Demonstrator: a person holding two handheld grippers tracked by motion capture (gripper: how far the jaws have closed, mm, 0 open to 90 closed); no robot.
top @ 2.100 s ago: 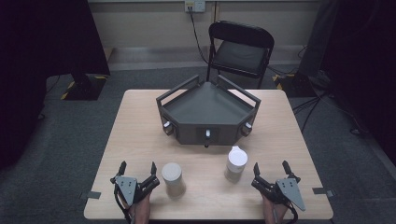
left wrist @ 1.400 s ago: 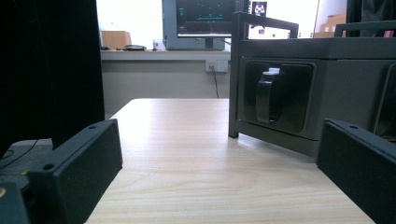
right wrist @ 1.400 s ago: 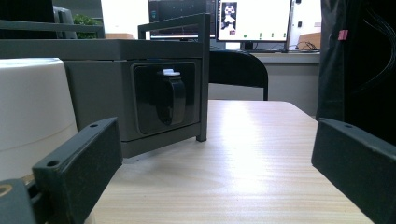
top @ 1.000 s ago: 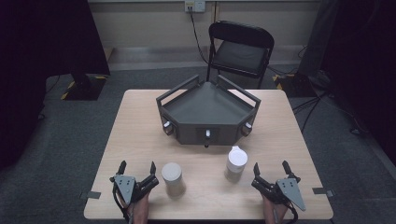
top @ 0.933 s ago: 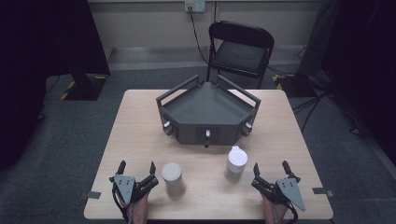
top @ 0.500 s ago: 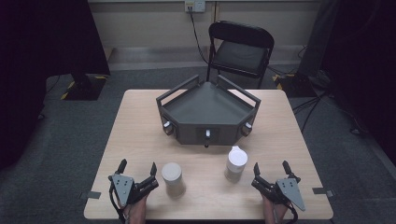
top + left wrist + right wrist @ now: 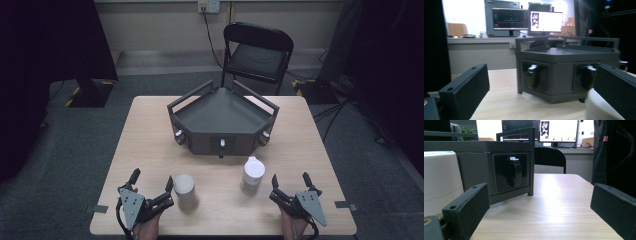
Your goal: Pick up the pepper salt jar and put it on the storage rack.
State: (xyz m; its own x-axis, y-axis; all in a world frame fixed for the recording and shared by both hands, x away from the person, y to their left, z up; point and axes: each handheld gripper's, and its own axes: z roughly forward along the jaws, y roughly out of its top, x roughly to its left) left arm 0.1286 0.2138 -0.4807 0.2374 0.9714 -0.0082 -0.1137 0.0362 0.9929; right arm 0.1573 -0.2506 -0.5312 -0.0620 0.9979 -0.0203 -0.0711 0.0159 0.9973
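A dark grey angular box (image 7: 222,125) with raised rails and small latches on its front faces stands mid-table. In front of it are a beige cylinder (image 7: 184,191) and a white lidded container (image 7: 253,172). My left gripper (image 7: 152,179) rests open near the front edge, its right jaw close beside the beige cylinder. In the left gripper view the gripper (image 7: 541,92) faces the box (image 7: 566,67), with the cylinder (image 7: 599,108) at its right jaw. My right gripper (image 7: 290,178) is open just right of the white container. In the right gripper view the open gripper (image 7: 539,207) sits beside the container (image 7: 441,182) and box (image 7: 486,167).
A black folding chair (image 7: 257,55) stands behind the wooden table (image 7: 310,145). Bare tabletop lies left and right of the box. Monitors (image 7: 526,18) sit on a desk far behind. Tape marks (image 7: 97,208) are at the table's front corners.
The left gripper has turned slightly toward the beige cylinder. The right gripper, both containers and the box have not moved.
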